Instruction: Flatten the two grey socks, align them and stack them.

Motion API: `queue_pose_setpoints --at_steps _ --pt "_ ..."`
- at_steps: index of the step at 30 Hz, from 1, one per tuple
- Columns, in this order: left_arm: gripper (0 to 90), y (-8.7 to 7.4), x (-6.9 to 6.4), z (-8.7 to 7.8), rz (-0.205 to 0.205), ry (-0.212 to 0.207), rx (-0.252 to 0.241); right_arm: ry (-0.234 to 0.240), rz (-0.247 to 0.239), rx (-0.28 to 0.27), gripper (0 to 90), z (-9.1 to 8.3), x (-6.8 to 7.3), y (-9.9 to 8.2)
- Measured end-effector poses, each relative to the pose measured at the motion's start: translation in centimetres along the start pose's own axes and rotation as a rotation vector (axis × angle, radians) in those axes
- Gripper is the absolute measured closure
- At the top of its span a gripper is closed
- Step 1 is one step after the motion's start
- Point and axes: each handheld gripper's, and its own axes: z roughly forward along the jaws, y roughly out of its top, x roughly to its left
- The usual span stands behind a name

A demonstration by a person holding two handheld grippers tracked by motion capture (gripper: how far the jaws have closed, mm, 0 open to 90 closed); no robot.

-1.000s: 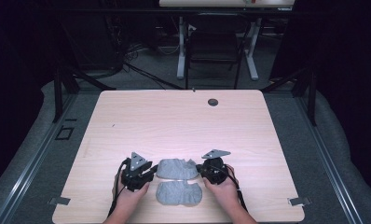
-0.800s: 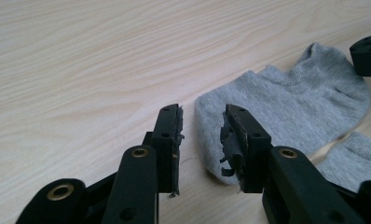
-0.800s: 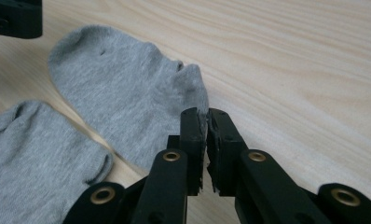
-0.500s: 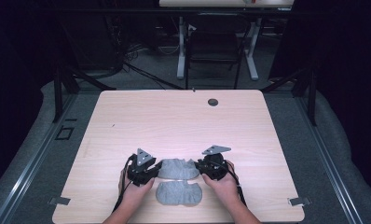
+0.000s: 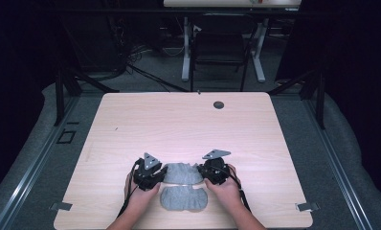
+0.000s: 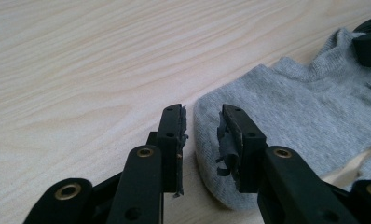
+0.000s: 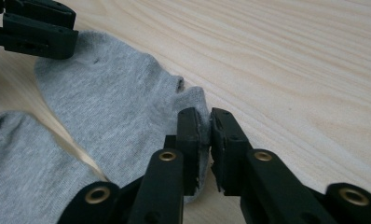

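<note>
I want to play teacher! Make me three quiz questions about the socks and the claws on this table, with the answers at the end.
1. True or false: the left claw has already pinched the far sock.
2. How many grey socks lie on the table?
A. one
B. two
C. four
3. Fill in: the right claw is shut on the far sock's ____.

Key:
1. False. Its jaws stand apart, with the sock's end between them.
2. B. The far sock lies between the two claws, and the near sock lies closer to the person.
3. Edge. The jaws squeeze a fold of the cloth.
</note>
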Motion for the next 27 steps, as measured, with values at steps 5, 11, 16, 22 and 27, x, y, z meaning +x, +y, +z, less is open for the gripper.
queue_pose_setpoints --at_steps 5,11,16,22,27 --pt "80.3 -0.2 0.2 0.0 0.008 0.007 0.016 0.009 0.002 0.007 86.9 0.0 0.0 -0.1" --pt "86.7 -0.3 0.6 -0.1 0.001 0.006 0.022 0.007 -0.005 0.010 87.6 0.1 -0.1 -0.1" --pt "87.9 -0.4 0.8 -0.3 -0.001 0.002 0.021 0.008 -0.004 0.012 87.8 0.0 -0.3 -0.1" --pt "88.0 -0.4 1.0 -0.6 -0.013 -0.014 0.016 0.013 0.000 0.011 87.8 -0.2 -0.4 0.0" --pt "88.0 -0.3 1.1 -0.7 -0.023 -0.027 0.007 0.017 0.005 0.000 87.8 -0.3 -0.4 0.1"
